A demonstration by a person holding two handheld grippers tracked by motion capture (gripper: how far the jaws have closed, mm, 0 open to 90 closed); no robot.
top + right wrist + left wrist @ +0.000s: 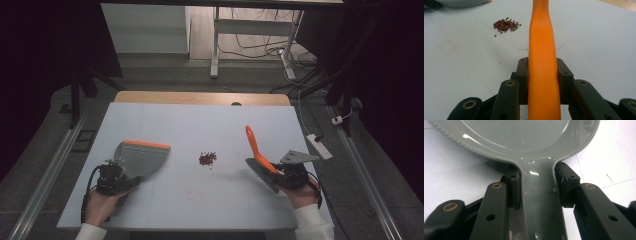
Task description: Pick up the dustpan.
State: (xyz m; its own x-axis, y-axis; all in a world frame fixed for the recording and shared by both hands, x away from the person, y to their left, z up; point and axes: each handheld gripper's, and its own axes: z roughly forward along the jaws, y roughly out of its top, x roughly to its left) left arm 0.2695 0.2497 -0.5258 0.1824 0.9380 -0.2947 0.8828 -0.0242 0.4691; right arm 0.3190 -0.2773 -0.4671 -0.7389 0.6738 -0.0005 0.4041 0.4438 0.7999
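Beans (207, 159) btwn L gripper (120, 176), R gripper (280, 172)

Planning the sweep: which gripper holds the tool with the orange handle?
The right gripper, clamped on the brush by its orange handle. The left gripper grips the grey dustpan, orange only along its lip.

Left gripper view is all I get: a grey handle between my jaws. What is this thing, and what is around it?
Observer: A grey dustpan with an orange front lip, flat on the table.
Operator: Anything to sweep?
Observer: Yes, a small pile of red beans lies to the dustpan's right, apart from it.
Operator: And the other hand?
Observer: The right gripper is closed on an orange brush handle.
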